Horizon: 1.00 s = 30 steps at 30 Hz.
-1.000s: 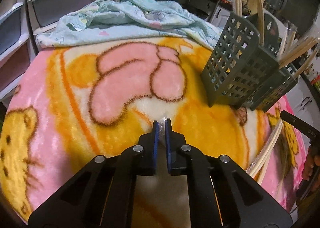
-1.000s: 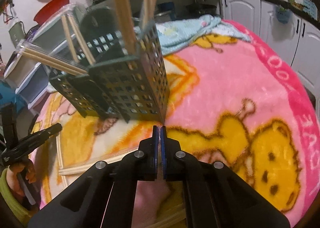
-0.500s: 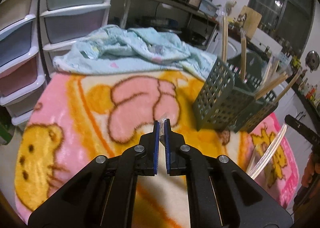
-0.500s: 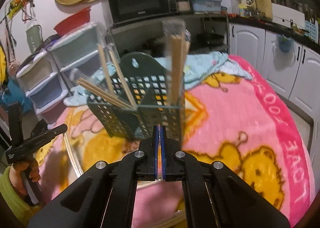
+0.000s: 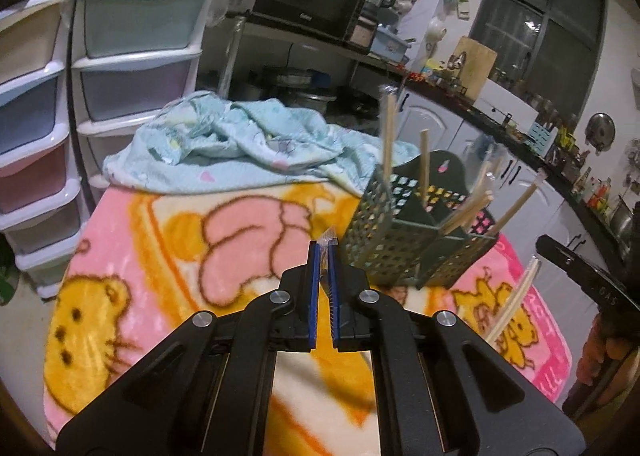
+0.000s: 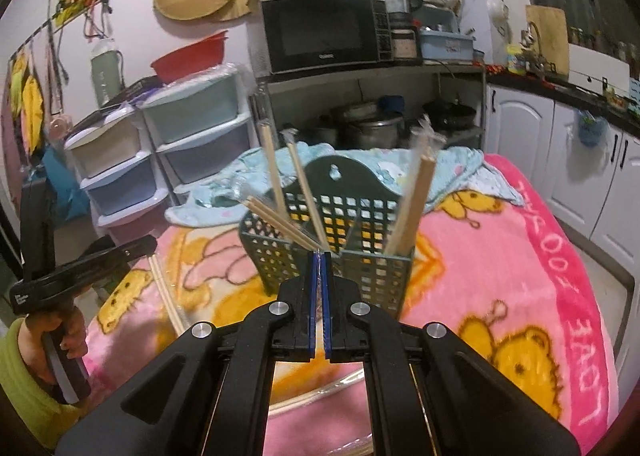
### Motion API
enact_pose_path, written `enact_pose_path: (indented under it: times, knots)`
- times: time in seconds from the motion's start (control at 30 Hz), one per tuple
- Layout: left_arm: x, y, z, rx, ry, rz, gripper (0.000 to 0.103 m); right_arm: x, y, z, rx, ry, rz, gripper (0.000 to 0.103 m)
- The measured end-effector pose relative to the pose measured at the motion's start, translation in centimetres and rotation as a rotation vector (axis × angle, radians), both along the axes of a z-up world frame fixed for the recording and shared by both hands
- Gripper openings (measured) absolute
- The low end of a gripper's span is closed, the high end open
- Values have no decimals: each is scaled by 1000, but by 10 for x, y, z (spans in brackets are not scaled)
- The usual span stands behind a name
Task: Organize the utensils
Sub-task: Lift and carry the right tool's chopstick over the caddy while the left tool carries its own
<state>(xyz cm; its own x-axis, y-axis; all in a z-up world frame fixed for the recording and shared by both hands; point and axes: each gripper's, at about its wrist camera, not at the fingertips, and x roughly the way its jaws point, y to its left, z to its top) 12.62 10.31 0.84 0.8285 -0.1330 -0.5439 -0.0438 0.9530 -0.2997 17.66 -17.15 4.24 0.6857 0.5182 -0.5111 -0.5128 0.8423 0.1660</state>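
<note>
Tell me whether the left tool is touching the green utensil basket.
Apart. The left wrist view shows the left tool, shut on a clear wrapper, with pink blanket visible between it and the green utensil basket.

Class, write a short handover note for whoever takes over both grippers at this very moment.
Left gripper: shut on a clear wrapper tip.
Right gripper: shut on clear wrapper as well.
Green holder stands on the pink blanket, with several wrapped chopsticks upright or leaning in its compartments.
Done: those pairs are in.
Left: a wrapped pair lies on the blanket left of the holder; the pinched wrapper likely holds one more.
</note>
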Motion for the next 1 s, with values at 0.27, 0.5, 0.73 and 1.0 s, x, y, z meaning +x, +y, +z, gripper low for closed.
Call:
enact_pose_path:
  times: [0.27,0.5,0.73,1.0]
  knots:
    - [-11,-9,22,15,-46,-8,2,-12,4,16,20,-42,26,2]
    - [-17,-19,41,21,-90,-34,2,-19,1,30,37,-74,33,2]
    - [-20,-30,59,26,-131,-62,2,-26,-3,43,51,-102,38,2]
    - [-19,-42,78,27,-175,-95,2,-32,-9,58,70,-139,27,2]
